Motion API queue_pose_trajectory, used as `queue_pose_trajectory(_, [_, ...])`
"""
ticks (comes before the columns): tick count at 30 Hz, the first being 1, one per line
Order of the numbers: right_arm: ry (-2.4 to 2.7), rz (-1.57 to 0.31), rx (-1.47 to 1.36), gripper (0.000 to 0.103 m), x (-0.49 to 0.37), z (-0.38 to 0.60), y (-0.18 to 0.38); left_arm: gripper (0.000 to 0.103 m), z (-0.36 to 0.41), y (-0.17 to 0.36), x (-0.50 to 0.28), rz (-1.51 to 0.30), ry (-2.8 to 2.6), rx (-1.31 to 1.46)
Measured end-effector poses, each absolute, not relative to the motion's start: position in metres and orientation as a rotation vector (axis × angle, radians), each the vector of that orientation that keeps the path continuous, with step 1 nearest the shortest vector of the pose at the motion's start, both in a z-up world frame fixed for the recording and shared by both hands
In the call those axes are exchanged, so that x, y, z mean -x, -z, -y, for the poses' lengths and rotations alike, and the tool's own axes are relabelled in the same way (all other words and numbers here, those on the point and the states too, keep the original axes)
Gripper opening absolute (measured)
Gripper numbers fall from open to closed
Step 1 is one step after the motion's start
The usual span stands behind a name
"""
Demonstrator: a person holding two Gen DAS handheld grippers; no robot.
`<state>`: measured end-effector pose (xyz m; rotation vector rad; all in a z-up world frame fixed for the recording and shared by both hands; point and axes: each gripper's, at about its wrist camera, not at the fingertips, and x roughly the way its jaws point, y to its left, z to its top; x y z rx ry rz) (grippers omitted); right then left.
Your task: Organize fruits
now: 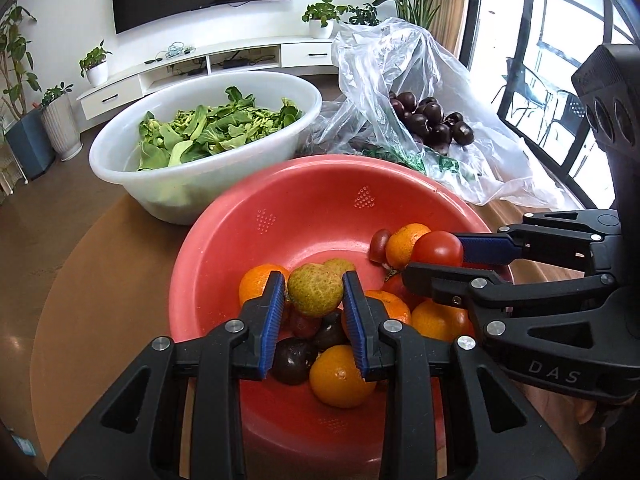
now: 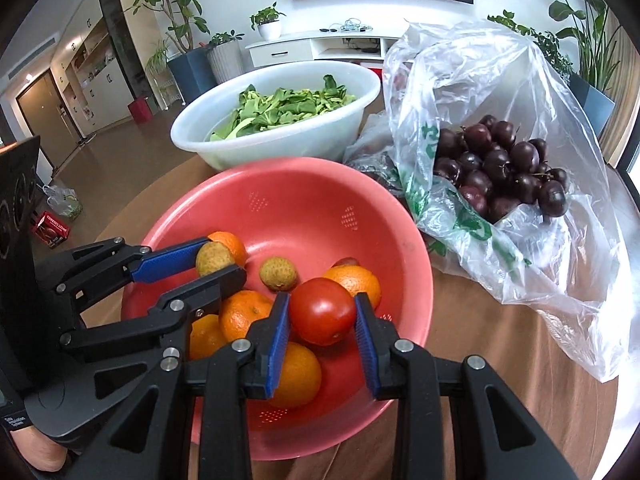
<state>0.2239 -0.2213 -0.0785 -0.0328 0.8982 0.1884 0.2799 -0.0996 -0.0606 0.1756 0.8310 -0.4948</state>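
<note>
A red colander bowl on the round table holds several oranges, dark plums, a loose lychee and tomatoes. My left gripper is shut on a yellow-green lychee above the bowl; it also shows in the right wrist view. My right gripper is shut on a red tomato over the bowl's right side; it shows in the left wrist view with the tomato.
A white basin of green leaves stands behind the bowl. A clear plastic bag with several dark plums lies at the right. The table edge curves at the left and front.
</note>
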Motion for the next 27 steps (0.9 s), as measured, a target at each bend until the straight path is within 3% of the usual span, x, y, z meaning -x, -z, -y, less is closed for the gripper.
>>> queue_pose_trajectory(4, [-0.195, -0.902, 0.034, 0.035, -0.225, 0.219, 0.079, 0.05, 0.091, 0.06, -0.282, -0.835, 0.453, -0.158])
queue_pose_trajectory(10, [-0.194, -0.893, 0.038, 0.039, -0.224, 0.22, 0.076, 0.051, 0.086, 0.055, -0.277, -0.824, 0.443, -0.158])
queue_pose_trajectory(13, [-0.184, -0.88, 0.043, 0.05, -0.218, 0.222, 0.071, 0.059, 0.08, 0.048, -0.272, -0.808, 0.427, -0.149])
queue_pose_trajectory(16, [-0.179, -0.846, 0.039, 0.056, -0.208, 0.225, 0.062, 0.079, 0.072, 0.037, -0.261, -0.778, 0.401, -0.149])
queue_pose_trajectory(18, [-0.171, -0.828, 0.041, 0.057, -0.199, 0.227, 0.056, 0.103, 0.067, 0.027, -0.25, -0.742, 0.395, -0.143])
queue_pose_trajectory(21, [-0.16, -0.77, 0.056, 0.063, -0.18, 0.225, 0.044, 0.103, 0.057, 0.005, -0.225, -0.651, 0.356, -0.148])
queue_pose_trajectory(27, [-0.129, -0.577, 0.069, 0.086, -0.124, 0.223, 0.008, 0.103, 0.045, -0.045, -0.153, -0.444, 0.32, -0.179])
